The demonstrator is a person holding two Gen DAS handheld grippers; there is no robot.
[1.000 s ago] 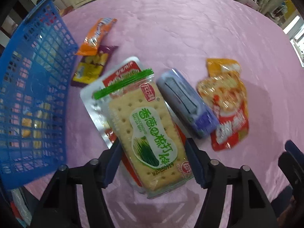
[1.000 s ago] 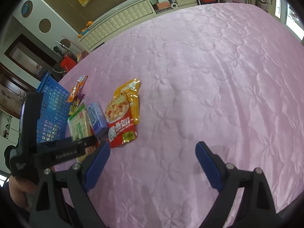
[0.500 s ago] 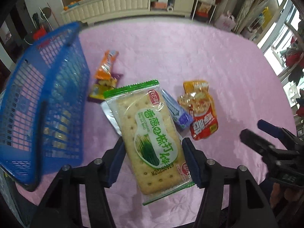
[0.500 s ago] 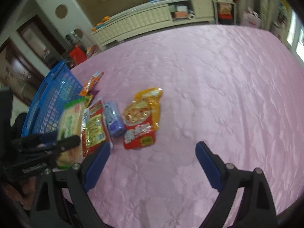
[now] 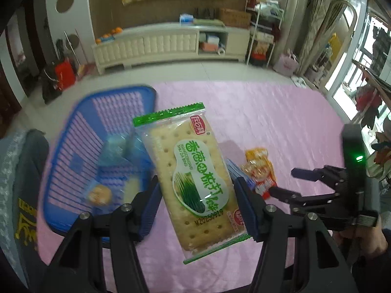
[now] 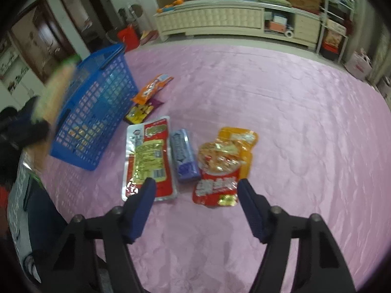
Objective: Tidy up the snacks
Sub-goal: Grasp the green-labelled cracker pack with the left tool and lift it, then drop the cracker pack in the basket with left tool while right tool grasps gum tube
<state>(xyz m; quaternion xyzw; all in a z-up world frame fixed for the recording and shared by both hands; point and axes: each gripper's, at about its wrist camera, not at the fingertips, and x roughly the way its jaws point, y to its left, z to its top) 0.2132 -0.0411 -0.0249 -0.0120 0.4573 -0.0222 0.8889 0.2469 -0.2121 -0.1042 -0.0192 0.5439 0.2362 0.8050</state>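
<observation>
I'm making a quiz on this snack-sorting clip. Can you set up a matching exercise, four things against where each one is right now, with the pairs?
Things:
1. cracker pack
2. purple pack
3. blue basket
4. right gripper

Places:
A. lying between two red packets
B. above the cloth, nothing between its closing jaws
C. clamped in the left gripper, lifted
D. standing at the cloth's left edge

Pairs: 1-C, 2-A, 3-D, 4-B

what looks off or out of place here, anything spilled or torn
Nothing looks spilled or torn. Five snack packs lie loose on the pink cloth beside the blue basket, not in it; an orange pack overlaps a purple one. The cracker pack hangs tilted in the left gripper.
</observation>
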